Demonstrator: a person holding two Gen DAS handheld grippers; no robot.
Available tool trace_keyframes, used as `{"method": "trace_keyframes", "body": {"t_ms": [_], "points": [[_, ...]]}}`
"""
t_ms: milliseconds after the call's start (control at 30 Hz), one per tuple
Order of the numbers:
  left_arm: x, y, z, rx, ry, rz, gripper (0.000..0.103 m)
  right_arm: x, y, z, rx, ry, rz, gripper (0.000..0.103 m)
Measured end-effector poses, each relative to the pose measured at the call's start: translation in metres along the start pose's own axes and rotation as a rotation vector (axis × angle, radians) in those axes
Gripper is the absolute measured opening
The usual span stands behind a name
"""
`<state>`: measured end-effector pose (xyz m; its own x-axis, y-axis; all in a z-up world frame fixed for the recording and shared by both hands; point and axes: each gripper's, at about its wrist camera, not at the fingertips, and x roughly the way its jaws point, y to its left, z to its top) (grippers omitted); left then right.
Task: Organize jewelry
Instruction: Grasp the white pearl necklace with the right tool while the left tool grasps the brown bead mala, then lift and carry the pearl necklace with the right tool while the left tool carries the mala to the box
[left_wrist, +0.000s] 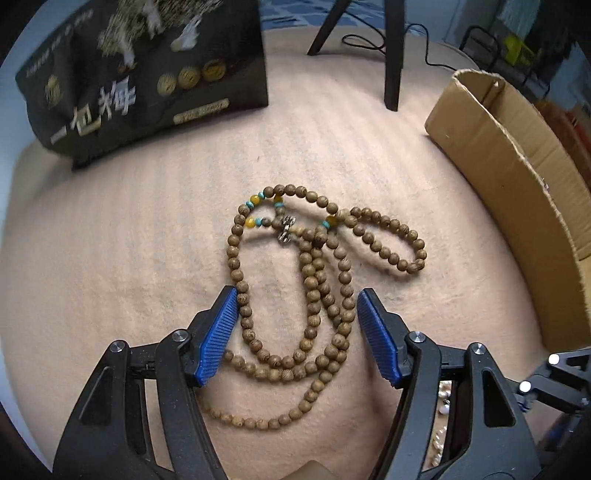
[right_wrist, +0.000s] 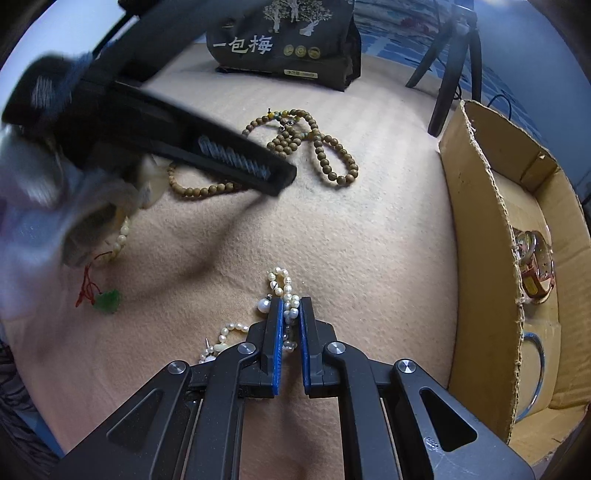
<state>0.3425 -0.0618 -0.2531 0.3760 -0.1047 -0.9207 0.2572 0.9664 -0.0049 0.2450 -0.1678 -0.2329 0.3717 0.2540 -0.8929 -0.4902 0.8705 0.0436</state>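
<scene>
Looks like pickup stage: right gripper (right_wrist: 291, 314) is pinched on the pearl strand (right_wrist: 286, 295) between its fingers, while left gripper (left_wrist: 297, 317) sits wide open around the wooden bead necklace (left_wrist: 314, 280), so next it probably needs closing, then over to the cardboard box (right_wrist: 480, 236).

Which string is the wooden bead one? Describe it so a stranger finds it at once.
Start at the black snack bag standing at the far end of the beige cloth. Just in front of it, left of the cardboard box, lies the wooden bead string, tangled in loops. Unlike the white pearl necklace, its beads are brown, with a few yellow and turquoise ones.
</scene>
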Motion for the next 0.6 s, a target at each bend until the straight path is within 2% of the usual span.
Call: {"method": "trace_keyframes", "body": {"t_ms": [33,100,167,333,600], "points": [[0.000,-0.002,0.001,0.003,-0.016,0.003,0.052,0.000,-0.002,0.000,0.006,-0.001,0.005,0.006],[-0.001,-0.001,0.003,-0.008,-0.031,0.000,0.021,-0.005,-0.006,-0.003,0.018,-0.006,0.015,0.006],[0.000,0.002,0.006,-0.030,-0.039,-0.009,0.012,-0.007,-0.004,-0.004,0.028,-0.009,0.021,0.006],[-0.007,0.017,0.001,-0.073,-0.059,-0.043,0.011,-0.015,-0.008,-0.007,0.066,-0.022,0.049,0.006],[-0.062,0.053,-0.018,-0.134,-0.130,-0.086,0.011,-0.035,-0.006,-0.009,0.081,-0.070,0.064,0.006]]}}
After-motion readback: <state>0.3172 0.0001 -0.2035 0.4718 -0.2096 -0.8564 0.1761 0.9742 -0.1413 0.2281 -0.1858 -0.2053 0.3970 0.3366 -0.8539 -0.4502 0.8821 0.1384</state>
